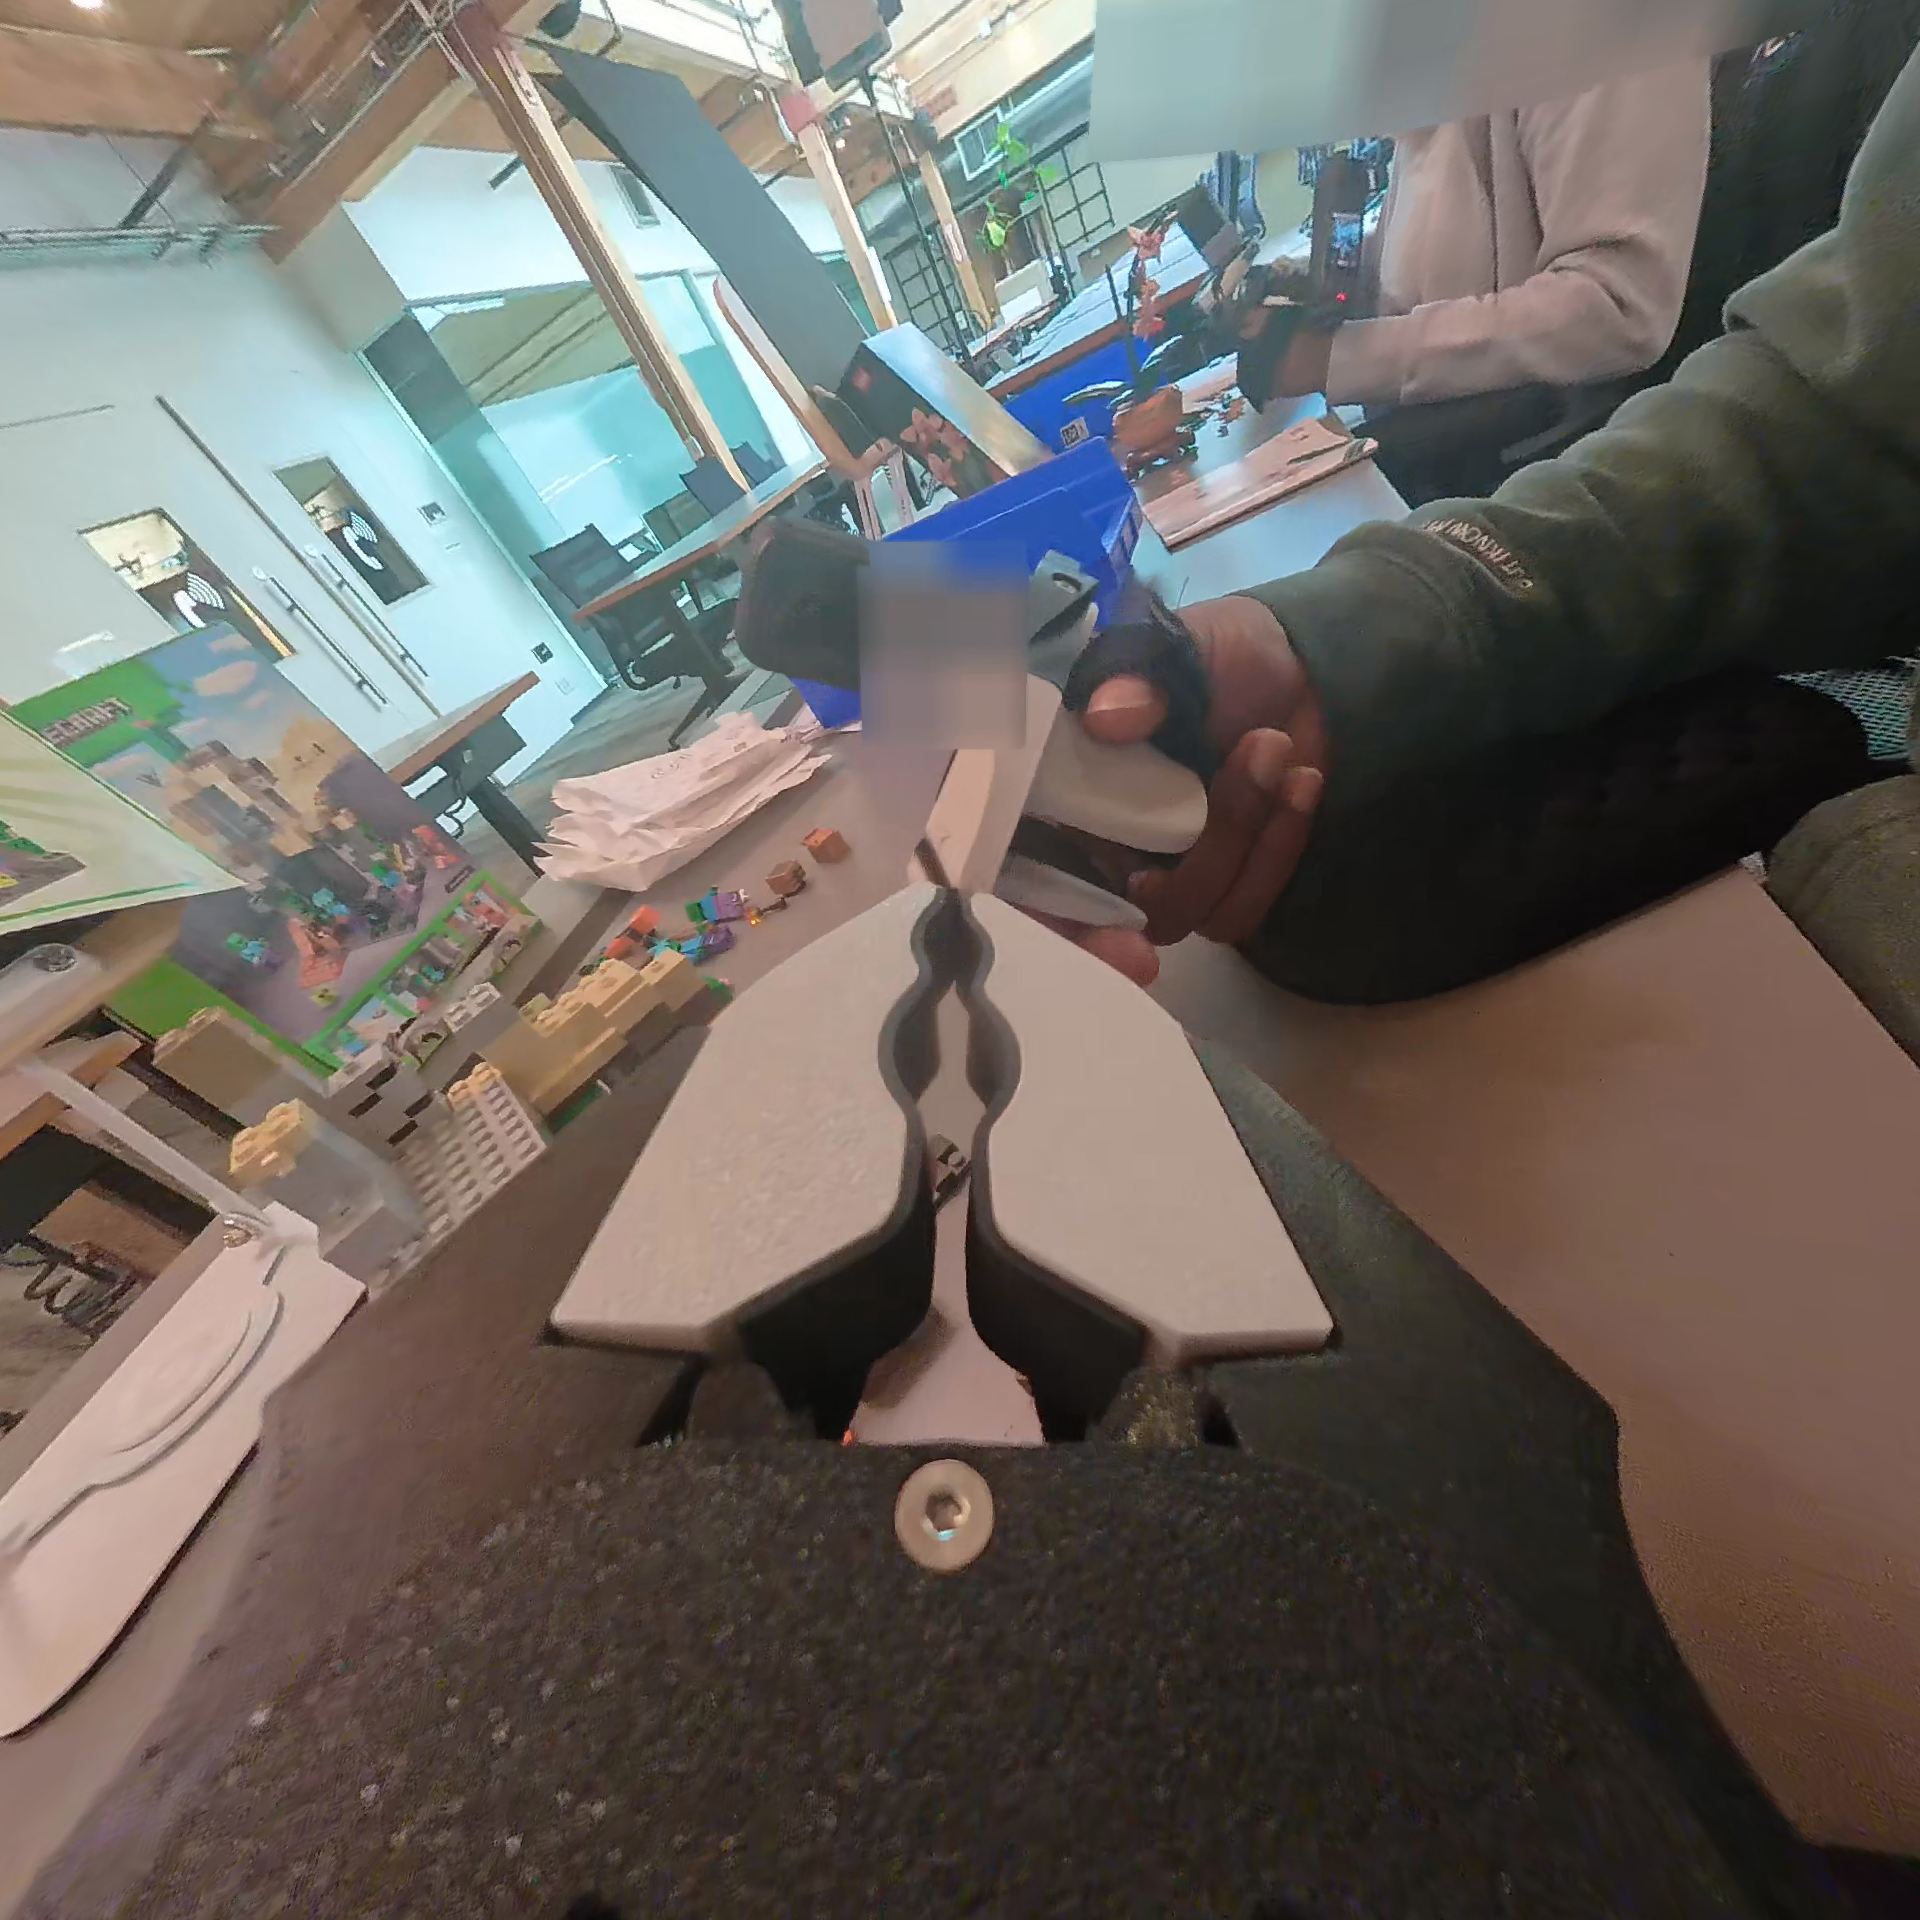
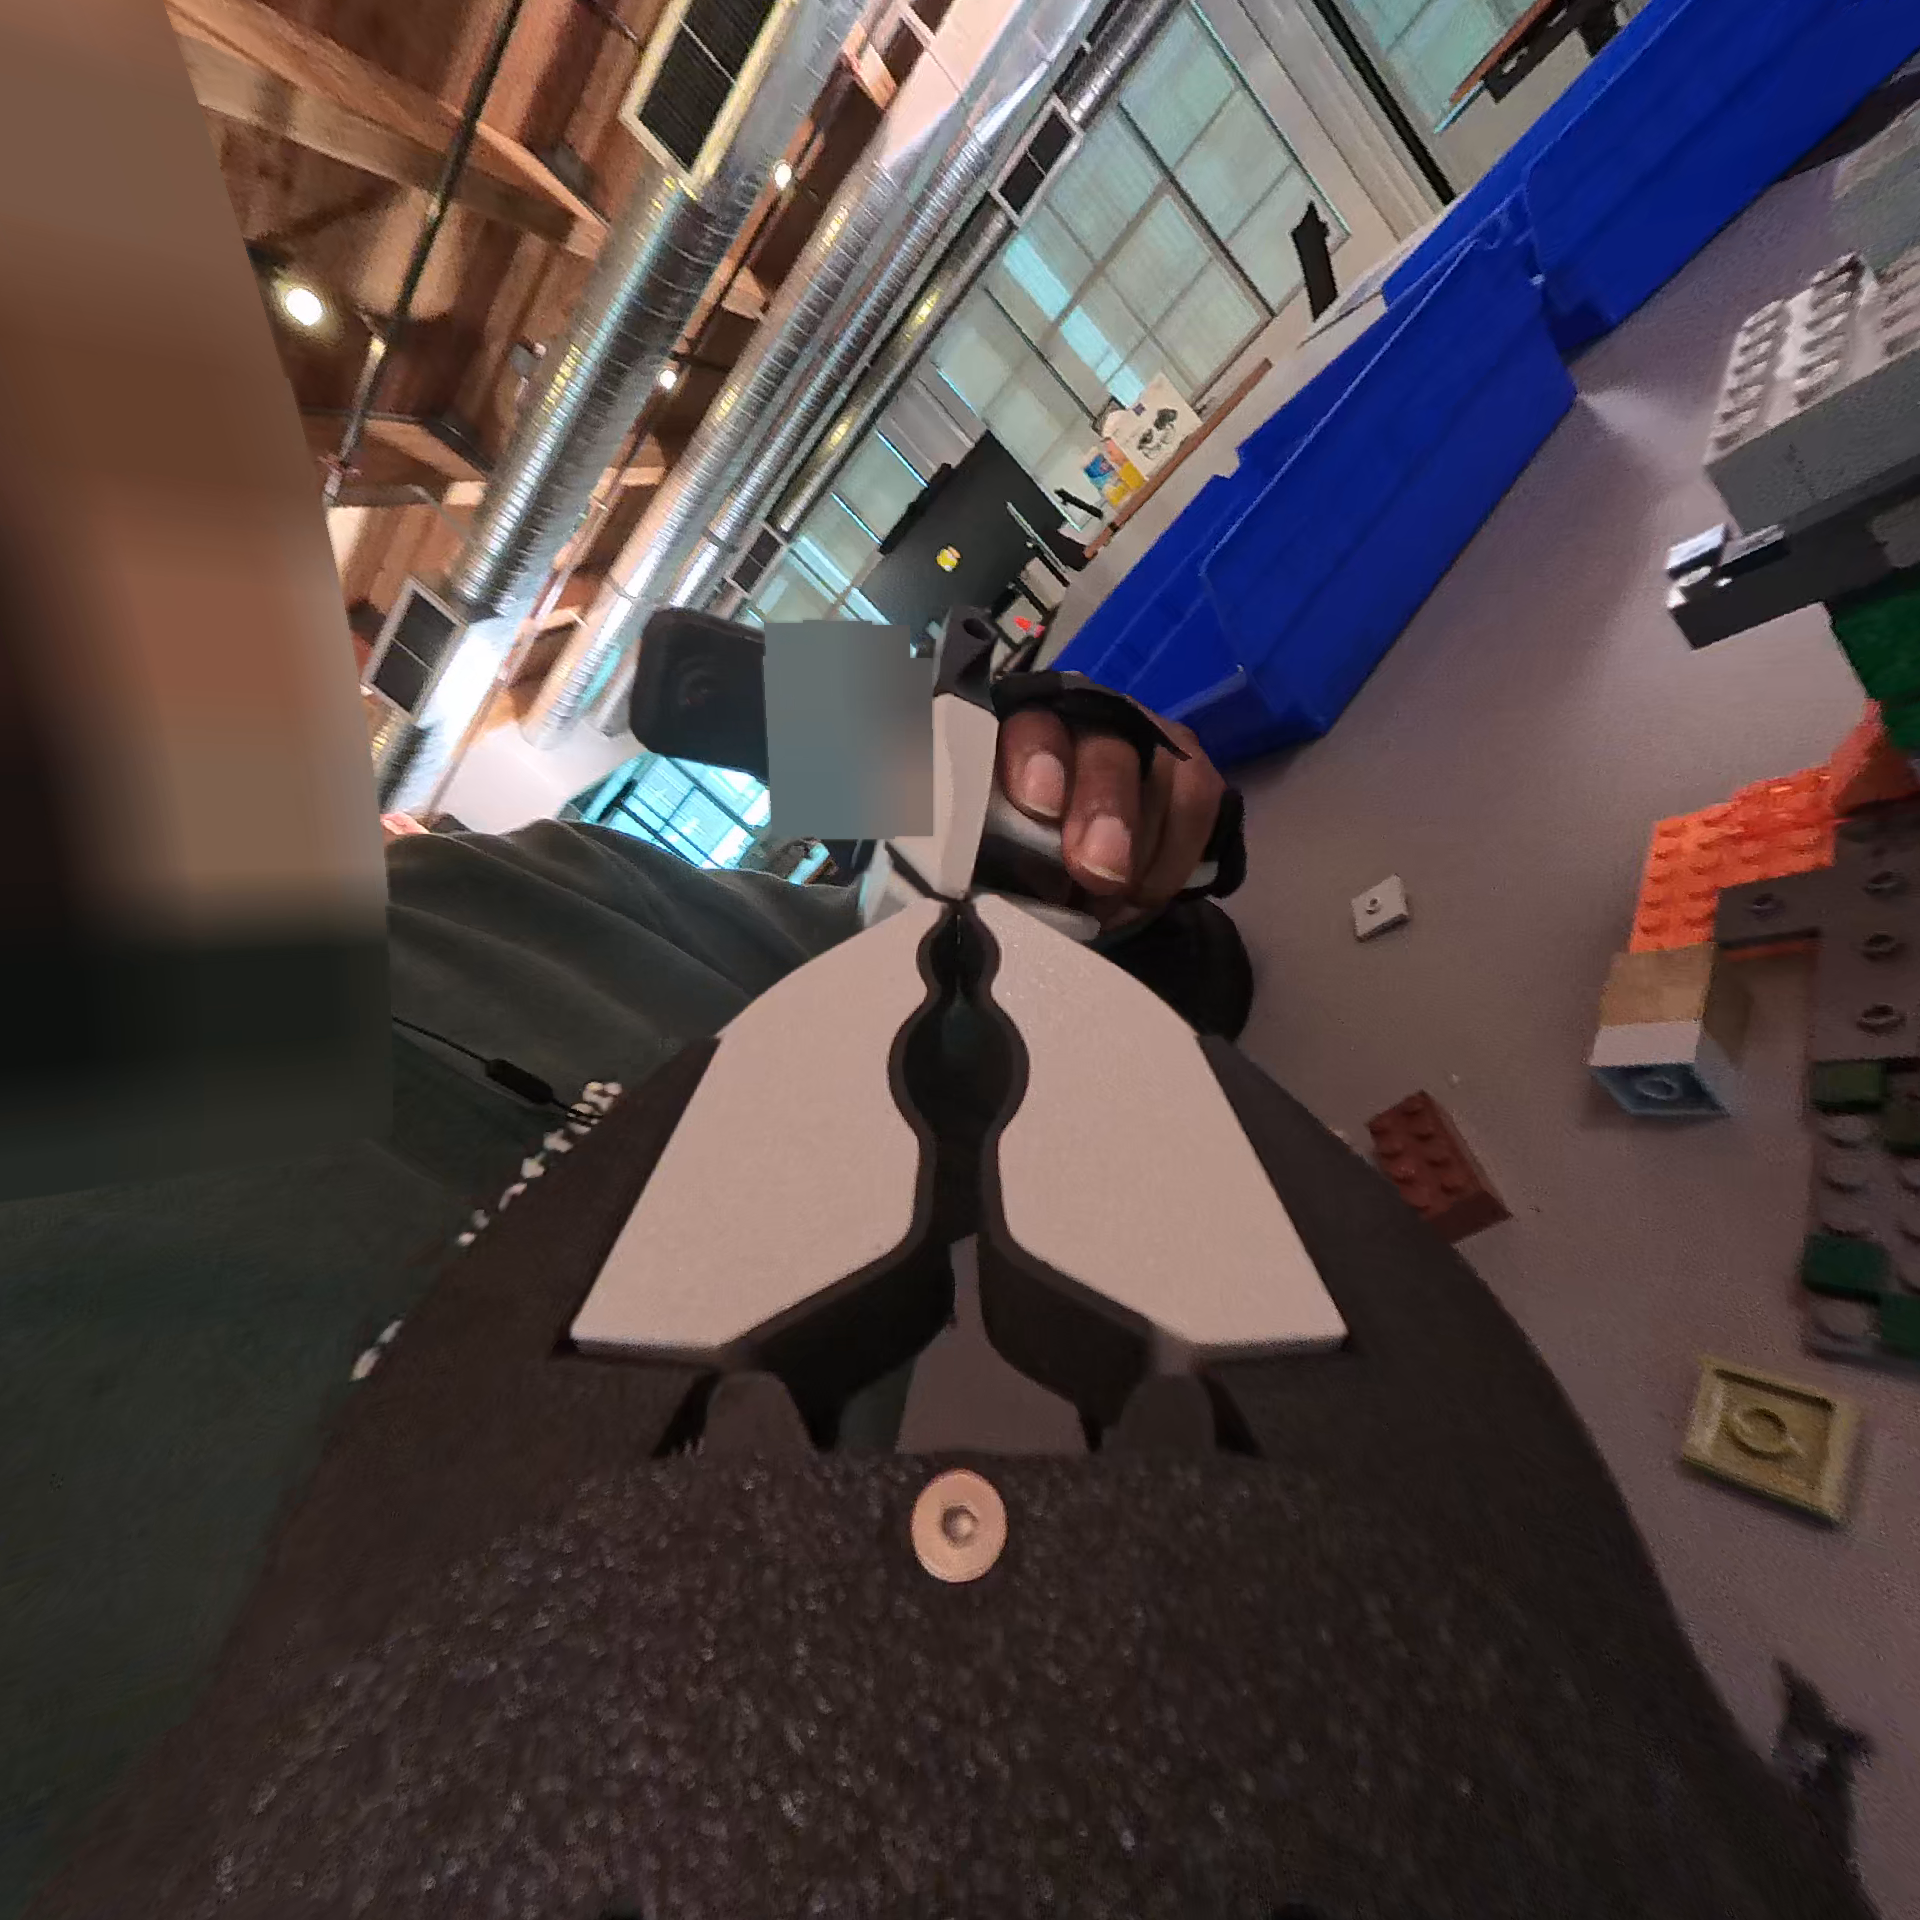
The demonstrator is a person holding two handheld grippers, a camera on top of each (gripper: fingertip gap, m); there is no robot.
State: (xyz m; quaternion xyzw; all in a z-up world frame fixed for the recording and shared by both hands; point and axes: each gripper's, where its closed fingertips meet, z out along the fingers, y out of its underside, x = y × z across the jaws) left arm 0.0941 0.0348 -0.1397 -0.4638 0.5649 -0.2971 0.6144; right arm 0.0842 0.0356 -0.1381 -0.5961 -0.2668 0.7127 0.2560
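The left hand-held gripper (image 1: 948,906) is pointing at the right hand-held gripper (image 2: 954,914), tips nearly touching. Both are having their fingers pressed together, and a small dark piece seems pinched at the tips (too small to say what it is). Toy bricks (image 1: 613,1013) are lying on the grey surface (image 1: 1507,1091), with a brown brick (image 2: 1439,1166) near the right one and blue bins (image 2: 1382,499) behind.

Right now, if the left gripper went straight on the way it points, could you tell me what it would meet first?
Probably the right gripper: its tips sit right at the left gripper's shut tips, seemingly touching, though depth is unclear.
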